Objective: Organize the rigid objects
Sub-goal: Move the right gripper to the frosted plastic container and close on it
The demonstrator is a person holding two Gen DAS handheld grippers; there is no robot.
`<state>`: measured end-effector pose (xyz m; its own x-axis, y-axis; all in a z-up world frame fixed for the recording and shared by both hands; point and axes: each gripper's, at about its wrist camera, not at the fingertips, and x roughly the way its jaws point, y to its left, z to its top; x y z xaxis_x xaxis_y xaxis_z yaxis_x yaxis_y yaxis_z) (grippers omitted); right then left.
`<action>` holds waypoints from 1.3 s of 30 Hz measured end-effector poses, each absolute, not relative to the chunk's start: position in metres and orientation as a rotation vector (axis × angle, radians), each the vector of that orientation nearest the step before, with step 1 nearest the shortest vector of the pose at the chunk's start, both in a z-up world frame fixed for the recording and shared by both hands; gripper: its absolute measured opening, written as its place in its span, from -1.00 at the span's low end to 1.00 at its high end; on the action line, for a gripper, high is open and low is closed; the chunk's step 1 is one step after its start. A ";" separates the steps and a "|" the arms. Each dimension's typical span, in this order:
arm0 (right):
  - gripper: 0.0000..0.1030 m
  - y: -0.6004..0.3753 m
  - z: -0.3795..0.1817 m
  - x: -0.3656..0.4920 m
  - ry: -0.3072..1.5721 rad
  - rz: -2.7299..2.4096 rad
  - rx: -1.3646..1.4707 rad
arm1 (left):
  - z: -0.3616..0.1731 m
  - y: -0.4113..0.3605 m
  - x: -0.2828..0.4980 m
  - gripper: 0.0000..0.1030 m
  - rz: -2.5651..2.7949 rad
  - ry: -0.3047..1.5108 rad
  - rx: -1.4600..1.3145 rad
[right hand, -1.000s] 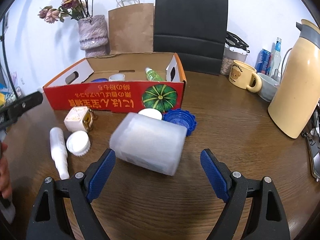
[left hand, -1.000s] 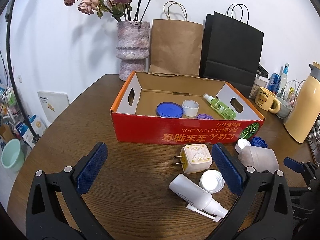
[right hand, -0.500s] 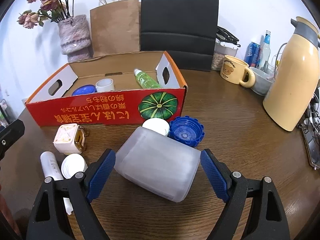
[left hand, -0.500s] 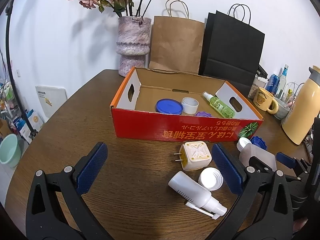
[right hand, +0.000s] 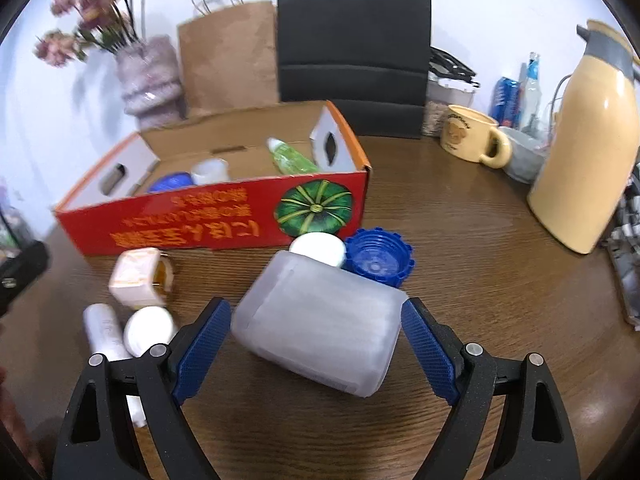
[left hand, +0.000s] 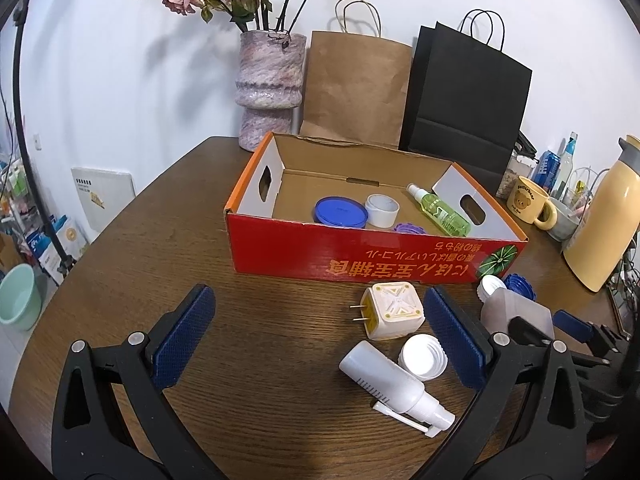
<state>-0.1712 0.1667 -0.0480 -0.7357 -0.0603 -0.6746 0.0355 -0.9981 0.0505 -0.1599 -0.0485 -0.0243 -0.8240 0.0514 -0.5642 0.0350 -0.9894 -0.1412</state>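
Observation:
A red cardboard box [left hand: 360,256] [right hand: 208,220] stands on the round wooden table and holds a blue lid [left hand: 341,211], a white cup [left hand: 382,210], a green spray bottle [left hand: 440,210] and a purple piece [left hand: 408,229]. In front of it lie a cream plug adapter [left hand: 394,316], a white spray bottle [left hand: 394,386], a white cap [left hand: 423,362], a blue cap [right hand: 378,258] and a frosted plastic jug [right hand: 320,320]. My right gripper [right hand: 316,352] is open with its blue pads either side of the jug. My left gripper [left hand: 320,340] is open and empty above the table.
A vase of dried flowers [left hand: 270,88], a brown paper bag [left hand: 354,88] and a black bag [left hand: 464,96] stand behind the box. A yellow mug [right hand: 472,136] and a cream thermos [right hand: 588,140] stand at the right.
My right gripper has moved forward, so the frosted jug now lies between its pads. My left gripper has risen and drawn back a little.

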 end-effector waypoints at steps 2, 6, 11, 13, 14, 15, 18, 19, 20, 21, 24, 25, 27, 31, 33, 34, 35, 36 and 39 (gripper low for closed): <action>0.77 0.171 -0.045 -0.167 -0.062 -2.877 1.090 | -0.023 -0.049 -0.159 1.00 2.984 -0.230 -0.926; 0.77 0.175 -0.045 -0.159 -0.024 -2.880 1.077 | -0.023 -0.050 -0.158 1.00 2.985 -0.229 -0.921; 0.63 0.174 -0.041 -0.149 0.030 -2.884 1.052 | -0.022 -0.048 -0.156 1.00 2.983 -0.215 -0.912; -0.19 0.171 -0.040 -0.148 0.070 -2.908 1.052 | -0.021 -0.048 -0.156 1.00 2.983 -0.213 -0.912; -0.22 0.170 -0.040 -0.148 0.079 -2.909 1.056 | -0.021 -0.048 -0.156 1.00 2.983 -0.214 -0.913; -0.16 0.169 -0.039 -0.148 0.074 -2.905 1.047 | -0.021 -0.048 -0.156 1.00 2.983 -0.216 -0.913; 1.00 0.168 -0.036 -0.148 -0.002 -2.903 1.010 | -0.021 -0.048 -0.155 1.00 2.981 -0.218 -0.912; 1.00 0.167 -0.036 -0.150 -0.009 -2.927 1.011 | -0.021 -0.048 -0.156 1.00 2.982 -0.218 -0.913; 1.00 0.165 -0.037 -0.152 -0.012 -2.949 1.018 | -0.021 -0.048 -0.156 1.00 2.983 -0.218 -0.914; 1.00 0.164 -0.039 -0.155 -0.010 -2.962 1.027 | -0.021 -0.048 -0.156 1.00 2.981 -0.220 -0.915; 1.00 0.159 -0.048 -0.167 0.013 -2.986 1.102 | -0.022 -0.048 -0.155 1.00 2.975 -0.222 -0.917; 1.00 0.158 -0.052 -0.172 0.010 -2.985 1.128 | -0.022 -0.048 -0.155 1.00 2.973 -0.223 -0.920; 1.00 0.157 -0.057 -0.180 0.008 -2.990 1.162 | -0.024 -0.047 -0.156 1.00 2.969 -0.223 -0.932; 1.00 0.153 -0.067 -0.191 0.003 -3.002 1.223 | -0.026 -0.047 -0.157 1.00 2.968 -0.226 -0.958; 1.00 0.154 -0.072 -0.197 -0.011 -2.993 1.272 | -0.026 -0.048 -0.157 1.00 2.970 -0.227 -0.968; 1.00 0.154 -0.074 -0.199 -0.017 -2.990 1.285 | -0.026 -0.047 -0.157 1.00 2.968 -0.230 -0.972; 1.00 0.155 -0.074 -0.200 -0.024 -2.992 1.299 | -0.026 -0.048 -0.157 1.00 2.968 -0.231 -0.974; 1.00 0.158 -0.074 -0.200 -0.041 -2.993 1.315 | -0.026 -0.049 -0.157 1.00 2.966 -0.234 -0.973; 1.00 0.165 -0.076 -0.201 -0.105 -2.986 1.347 | -0.026 -0.048 -0.156 1.00 2.969 -0.231 -0.971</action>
<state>-0.2006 0.1650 -0.0756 -0.6545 0.0976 -0.7498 -0.1498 -0.9887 0.0021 -0.1565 -0.0485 -0.0255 -0.8078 0.0543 -0.5870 0.0372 -0.9891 -0.1427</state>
